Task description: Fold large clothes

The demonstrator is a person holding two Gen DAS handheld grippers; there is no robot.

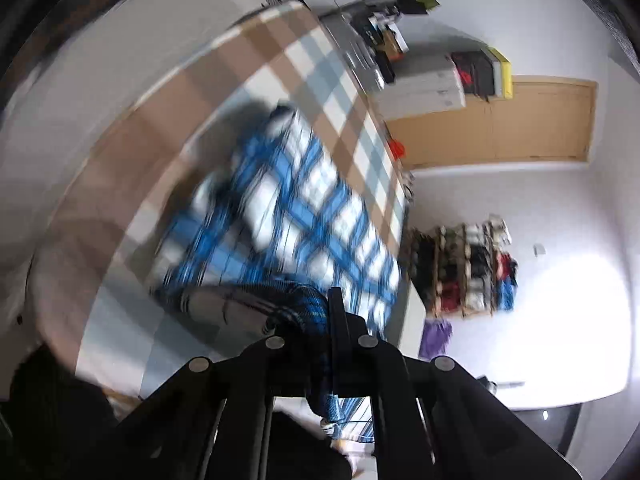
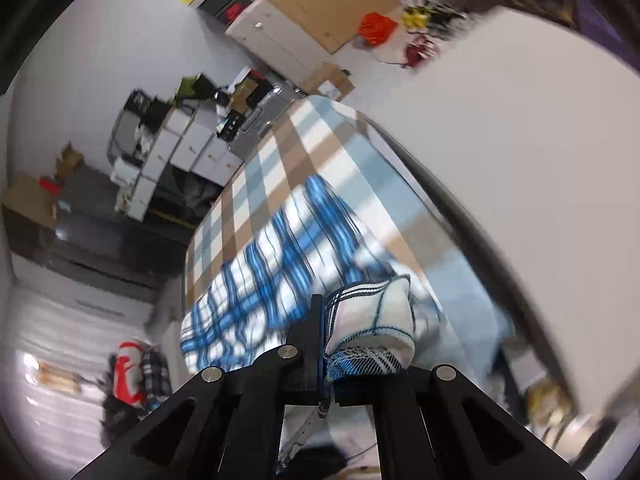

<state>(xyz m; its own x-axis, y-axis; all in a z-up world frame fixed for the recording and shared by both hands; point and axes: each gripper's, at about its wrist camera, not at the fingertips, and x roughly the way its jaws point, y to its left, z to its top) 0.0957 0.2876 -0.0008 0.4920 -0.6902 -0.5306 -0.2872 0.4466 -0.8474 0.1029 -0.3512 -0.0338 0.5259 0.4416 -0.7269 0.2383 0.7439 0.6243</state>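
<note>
Between both gripper [image 1: 326, 320] [image 2: 324, 332] tips, plaid garment [image 1: 304, 208] [image 2: 272, 276] clamped.

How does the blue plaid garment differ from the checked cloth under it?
The blue plaid garment has thin blue and dark lines on white; the checked cloth has broad tan, grey-blue and white squares. The garment is smaller and bunched, both ends pinched; the cloth lies flat across the surface. Both are chequered fabric.

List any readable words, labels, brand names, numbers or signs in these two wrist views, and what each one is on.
None is readable.
Blue-and-white plaid cloth: woven pattern only, no lettering.
White drawer cabinets: small marks, too blurred to read.
Red-and-white bag on the floor: white shapes, too blurred to tell whether they are print.
</note>
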